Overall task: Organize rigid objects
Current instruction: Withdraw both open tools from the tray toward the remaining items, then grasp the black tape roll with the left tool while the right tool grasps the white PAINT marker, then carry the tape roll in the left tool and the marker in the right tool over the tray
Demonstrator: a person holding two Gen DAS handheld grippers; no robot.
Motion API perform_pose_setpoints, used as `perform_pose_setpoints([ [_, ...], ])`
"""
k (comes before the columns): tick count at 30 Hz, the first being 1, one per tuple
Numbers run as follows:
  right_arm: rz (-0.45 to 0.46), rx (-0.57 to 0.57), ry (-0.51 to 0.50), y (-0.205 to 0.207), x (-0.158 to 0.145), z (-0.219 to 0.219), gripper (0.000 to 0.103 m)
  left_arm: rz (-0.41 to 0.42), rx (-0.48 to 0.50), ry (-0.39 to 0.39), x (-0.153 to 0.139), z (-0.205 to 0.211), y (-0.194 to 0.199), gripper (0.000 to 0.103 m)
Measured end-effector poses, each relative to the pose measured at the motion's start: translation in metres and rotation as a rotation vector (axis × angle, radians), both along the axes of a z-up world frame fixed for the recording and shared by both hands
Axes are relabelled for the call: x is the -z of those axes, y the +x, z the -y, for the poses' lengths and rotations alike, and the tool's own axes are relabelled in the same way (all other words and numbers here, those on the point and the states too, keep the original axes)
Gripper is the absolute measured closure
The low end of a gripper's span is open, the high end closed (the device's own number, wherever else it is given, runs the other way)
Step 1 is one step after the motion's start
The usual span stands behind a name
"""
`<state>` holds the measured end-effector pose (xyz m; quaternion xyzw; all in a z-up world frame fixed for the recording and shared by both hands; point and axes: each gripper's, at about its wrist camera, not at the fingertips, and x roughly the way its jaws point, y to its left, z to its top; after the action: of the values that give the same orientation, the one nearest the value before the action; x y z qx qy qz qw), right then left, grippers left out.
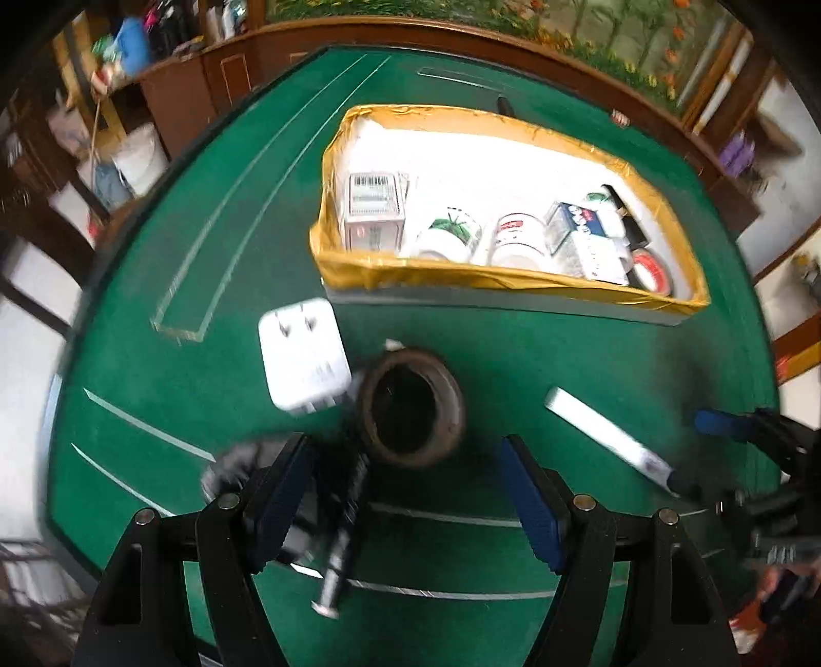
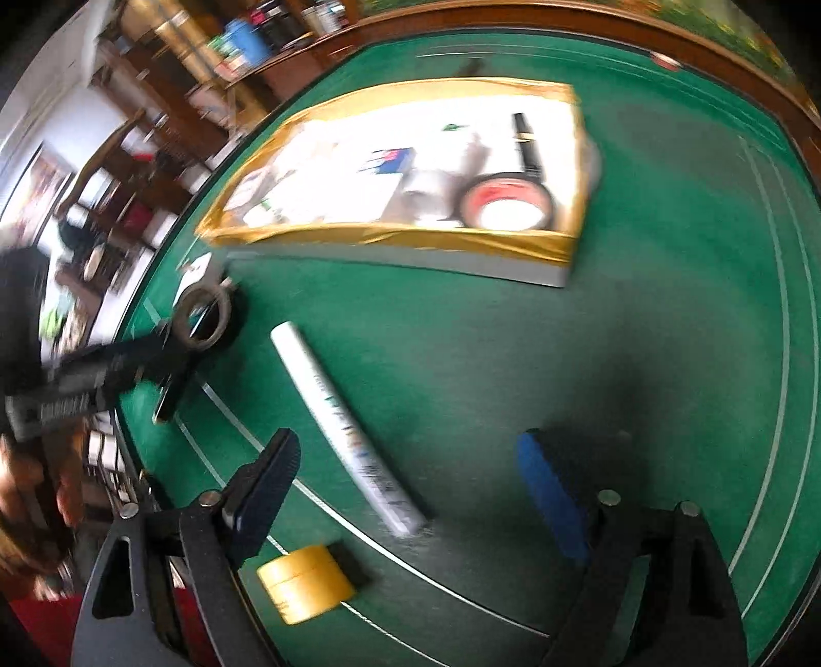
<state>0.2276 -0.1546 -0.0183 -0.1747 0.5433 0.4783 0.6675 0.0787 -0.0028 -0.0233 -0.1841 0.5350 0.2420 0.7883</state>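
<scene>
While both hand-held grippers gape empty, a white printed tube (image 2: pixel 349 428) lies blurred on green felt (image 2: pixel 513 359)

Home room, likely a sitting or dining room. Green felt table (image 1: pixel 154 246) with dark wooden rim, wooden chairs (image 1: pixel 36 246), cluttered wooden shelves (image 2: pixel 169 56), white bucket (image 1: pixel 139 156) on pale floor, floral painting (image 1: pixel 590 31) behind.

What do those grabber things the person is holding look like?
Both look alike. The left gripper has two black, wedge-shaped fingers with ridged blue pads inside, black frame arms with cut-out holes, and round silver pins at the joints. The right gripper has the same black fingers, blue pads and silver pins.
</scene>
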Motion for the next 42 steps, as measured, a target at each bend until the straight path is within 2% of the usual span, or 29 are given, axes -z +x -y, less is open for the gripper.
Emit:
perform_pose_setpoints([
  [3, 0.065, -0.1, -0.05, -0.019, 0.007, -0.018, 0.034, -0.089, 0.07, 0.105, 0.011, 0.009, 0.017, 0.025],
  [5, 0.114, -0.139, -0.089, -0.027, 0.012, -0.024, 0.044, -0.145, 0.116, 0.164, 0.022, 0.017, 0.026, 0.025],
  [7, 0.186, -0.171, -0.116, -0.035, 0.015, -0.029, 0.06, -0.176, 0.16, 0.22, 0.03, 0.024, 0.029, 0.027],
  [8, 0.211, -0.18, -0.129, -0.037, 0.016, -0.03, 0.063, -0.158, 0.175, 0.216, 0.029, 0.027, 0.028, 0.037],
  [10, 0.22, -0.183, -0.128, -0.037, 0.015, -0.029, 0.083, -0.138, 0.18, 0.18, 0.028, 0.026, 0.024, 0.039],
  [12, 0.21, -0.156, -0.126, -0.03, 0.016, -0.024, 0.088, -0.1, 0.173, 0.113, 0.025, 0.024, 0.018, 0.039],
  [13, 0.2, -0.137, -0.123, -0.025, 0.016, -0.02, 0.089, -0.075, 0.166, 0.073, 0.022, 0.022, 0.017, 0.039],
  [14, 0.187, -0.118, -0.12, -0.021, 0.017, -0.015, 0.089, -0.022, 0.154, -0.013, 0.017, 0.021, 0.012, 0.039],
  [16, 0.161, -0.08, -0.115, -0.012, 0.016, -0.006, 0.089, 0.057, 0.141, -0.133, 0.01, 0.021, 0.006, 0.039],
  [18, 0.142, -0.045, -0.118, -0.005, 0.016, 0.003, 0.089, 0.094, 0.153, -0.206, 0.007, 0.028, 0.004, 0.039],
  [20, 0.125, -0.021, -0.122, 0.0, 0.017, 0.011, 0.089, 0.08, 0.179, -0.215, 0.011, 0.037, 0.004, 0.039],
  [22, 0.113, -0.01, -0.125, 0.002, 0.016, 0.014, 0.089, 0.072, 0.207, -0.179, 0.011, 0.047, 0.006, 0.039],
  [26, 0.111, -0.019, -0.131, -0.002, 0.019, 0.021, 0.089, 0.054, 0.222, -0.17, 0.014, 0.052, 0.016, 0.039],
  [32, 0.106, -0.015, -0.132, -0.008, 0.022, 0.022, 0.088, 0.08, 0.232, -0.168, 0.007, 0.059, 0.019, 0.039],
  [36, 0.115, -0.015, -0.132, -0.007, 0.024, 0.014, 0.088, 0.086, 0.243, -0.21, 0.006, 0.066, 0.015, 0.039],
  [42, 0.13, -0.016, -0.129, -0.007, 0.023, 0.011, 0.086, 0.043, 0.274, -0.24, 0.017, 0.079, 0.001, 0.039],
])
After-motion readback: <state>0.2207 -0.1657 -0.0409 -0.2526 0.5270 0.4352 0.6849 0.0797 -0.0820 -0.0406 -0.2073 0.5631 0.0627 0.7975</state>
